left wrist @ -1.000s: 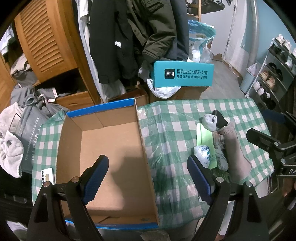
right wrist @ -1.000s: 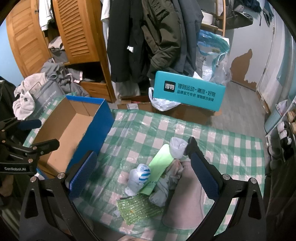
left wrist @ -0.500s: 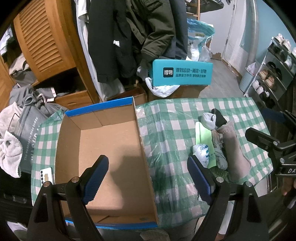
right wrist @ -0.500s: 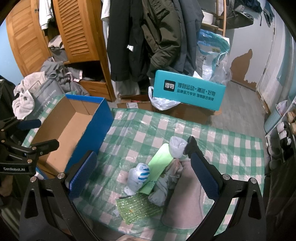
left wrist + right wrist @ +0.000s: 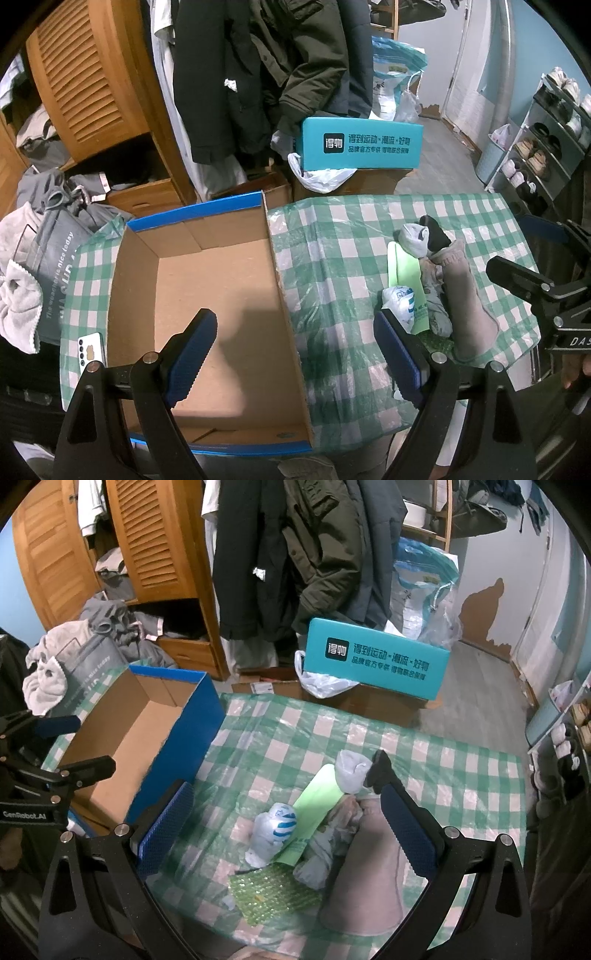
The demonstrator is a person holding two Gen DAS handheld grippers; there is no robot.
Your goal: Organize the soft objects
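Note:
An empty cardboard box with blue outer walls stands on the left of a green-checked table. A heap of soft things lies on the right: a beige sock, a rolled white sock with blue stripes, a grey balled sock, a black sock, crumpled grey cloth, a light green flat sheet and green bubble wrap. My left gripper hovers open over the box's right wall. My right gripper hangs open above the heap, holding nothing.
A teal shoebox sits on cartons behind the table. Coats hang beyond, beside a wooden wardrobe with clothes spilling out. A phone lies left of the box. A shoe rack stands at the right.
Both views have shifted only slightly; the left gripper drifted a little. Both grippers stay open, and nothing on the table has moved.

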